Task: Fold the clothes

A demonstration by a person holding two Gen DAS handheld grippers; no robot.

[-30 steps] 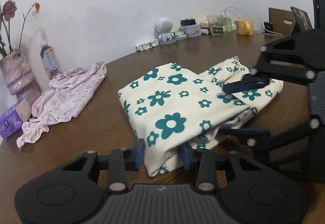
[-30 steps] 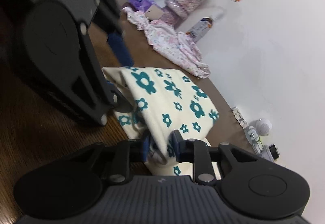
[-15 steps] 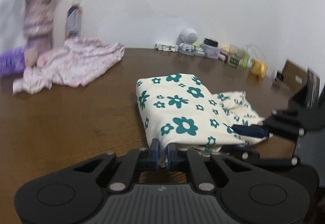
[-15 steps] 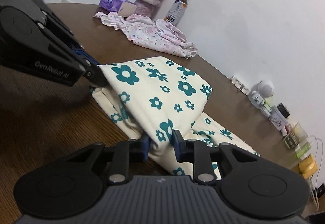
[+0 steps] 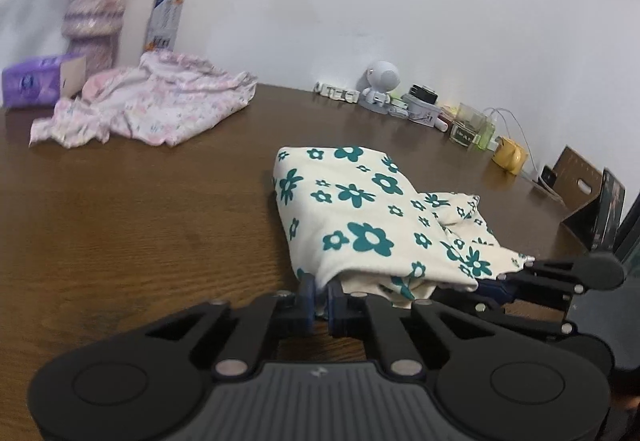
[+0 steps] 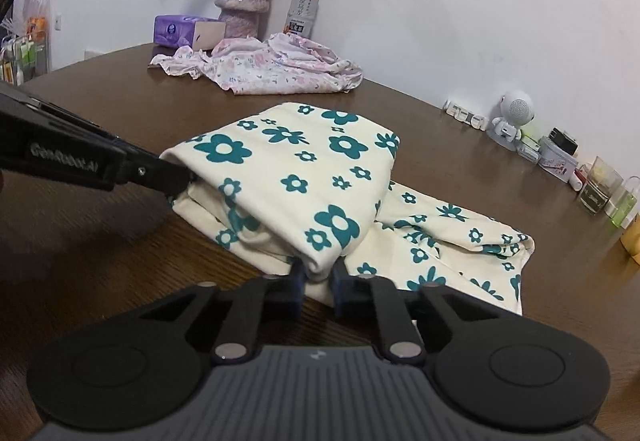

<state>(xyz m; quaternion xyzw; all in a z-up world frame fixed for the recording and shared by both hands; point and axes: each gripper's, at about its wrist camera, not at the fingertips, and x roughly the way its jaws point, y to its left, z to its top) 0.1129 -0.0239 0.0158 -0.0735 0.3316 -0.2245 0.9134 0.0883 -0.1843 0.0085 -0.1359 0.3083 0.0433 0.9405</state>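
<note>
Brown tabletop (image 5: 140, 225), flowered cloth (image 6: 296, 169) lying half-folded mid-table. Left hand-held gripper (image 5: 323, 295) and right hand-held gripper (image 6: 318, 279) have just closed, each pinching a near corner — fold runs away from both, toward the wall.

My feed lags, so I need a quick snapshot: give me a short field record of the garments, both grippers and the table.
garment in work: cream cloth with teal flowers, partly folded, upper layer doubled over
left gripper: shut on the fold's near-left corner
right gripper: jaws just closed; shut on the fold's near-right corner
other garment: crumpled pink floral cloth, untouched, by the wall
surface: brown wooden table
</note>
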